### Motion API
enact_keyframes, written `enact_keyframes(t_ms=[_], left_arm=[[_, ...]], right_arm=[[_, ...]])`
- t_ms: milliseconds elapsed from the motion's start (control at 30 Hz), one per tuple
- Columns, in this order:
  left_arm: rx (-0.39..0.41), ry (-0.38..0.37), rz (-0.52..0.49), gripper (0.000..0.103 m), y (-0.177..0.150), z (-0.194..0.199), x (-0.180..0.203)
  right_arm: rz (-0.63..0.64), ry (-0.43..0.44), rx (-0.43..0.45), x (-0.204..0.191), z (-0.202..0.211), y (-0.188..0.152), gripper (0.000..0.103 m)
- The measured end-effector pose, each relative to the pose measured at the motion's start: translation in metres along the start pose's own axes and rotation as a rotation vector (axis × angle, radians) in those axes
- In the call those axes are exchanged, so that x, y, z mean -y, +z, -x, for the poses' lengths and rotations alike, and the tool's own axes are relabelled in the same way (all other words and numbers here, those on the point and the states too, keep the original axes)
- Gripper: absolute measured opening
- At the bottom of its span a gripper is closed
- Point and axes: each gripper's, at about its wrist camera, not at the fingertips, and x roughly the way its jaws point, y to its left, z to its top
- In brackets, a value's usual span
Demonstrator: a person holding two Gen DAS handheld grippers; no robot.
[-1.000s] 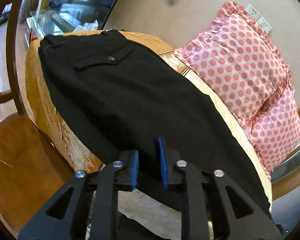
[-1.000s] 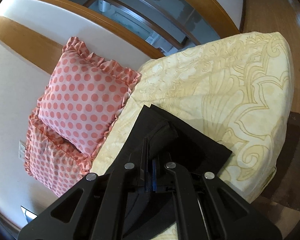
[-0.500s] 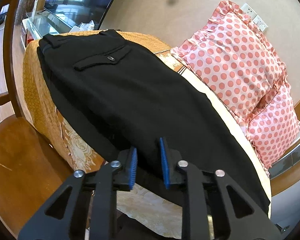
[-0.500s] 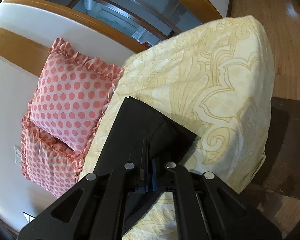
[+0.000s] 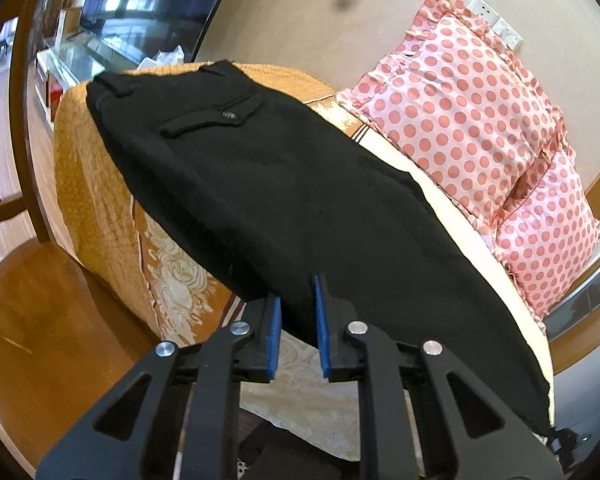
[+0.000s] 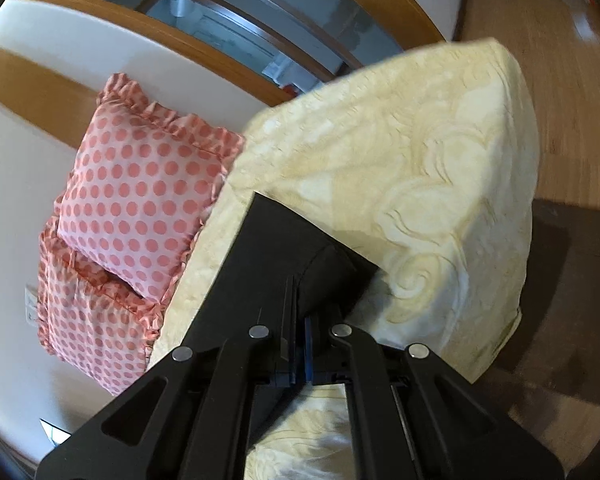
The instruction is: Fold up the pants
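Black pants [image 5: 268,184] lie lengthwise on a bed, waistband and back pocket at the far left end. My left gripper [image 5: 298,312] is open, its blue pads on either side of the pants' near edge. In the right wrist view my right gripper [image 6: 298,320] is shut on the hem end of the pants [image 6: 276,256] and holds it lifted a little off the cream bedspread [image 6: 412,168].
Two pink polka-dot pillows [image 5: 480,120] lean against the wall behind the bed; they also show in the right wrist view [image 6: 140,184]. An orange blanket [image 5: 88,184] covers the bed's left end. A wooden chair [image 5: 24,280] stands at the left. Wooden floor [image 6: 572,100] lies beyond the bed.
My left gripper's jaws have opened wider at the pants' edge. My right gripper has pulled the hem end back toward the camera and away from the bed's far corner.
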Motion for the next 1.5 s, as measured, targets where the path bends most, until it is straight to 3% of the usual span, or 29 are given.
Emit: enact_keyframes(t_ms=[300,567,633,700,733,800,867,1000,1167,1267,1333,1500], left_arm=[[-0.001,-0.002,-0.002,0.016,0.002,0.002,0.001],[-0.015,0.001,-0.051,0.016,-0.001,0.002,0.004],[-0.010,0.000,-0.076,0.023,-0.002,0.006,0.002],[0.020,0.024,-0.089,0.038,-0.002,0.016,-0.002],[0.051,0.061,-0.100,0.042,-0.001,0.022,-0.004],[0.120,0.112,-0.120,0.052,0.002,0.036,-0.008],[0.186,0.124,-0.144,0.060,0.007,0.049,-0.006],[0.229,0.058,-0.247,0.081,0.012,0.050,0.022],[0.134,0.043,-0.357,0.091,0.005,0.010,0.049],[0.043,0.096,-0.372,0.094,0.000,-0.021,0.045],[0.075,0.107,-0.430,0.101,-0.008,-0.022,0.050],[0.097,0.123,-0.450,0.101,-0.013,-0.024,0.049]], right_arm=[[0.047,0.009,0.024,-0.011,0.006,0.002,0.003],[0.101,-0.060,0.008,-0.008,0.003,-0.003,0.004],[0.157,-0.137,0.039,-0.017,0.012,-0.003,0.008],[0.234,-0.248,0.111,-0.032,0.024,-0.004,0.031],[0.288,-0.300,0.167,-0.042,0.032,-0.005,0.050],[0.416,-0.322,0.253,-0.070,0.045,-0.013,0.055],[0.530,-0.266,0.252,-0.097,0.045,-0.024,0.055],[0.799,0.035,0.038,-0.185,0.010,-0.080,0.055],[1.120,0.304,-0.275,-0.294,-0.049,-0.195,0.055],[1.239,0.401,-0.391,-0.337,-0.072,-0.252,0.055],[1.358,0.425,-0.444,-0.361,-0.091,-0.296,0.055],[1.521,0.388,-0.595,-0.388,-0.154,-0.370,0.040]])
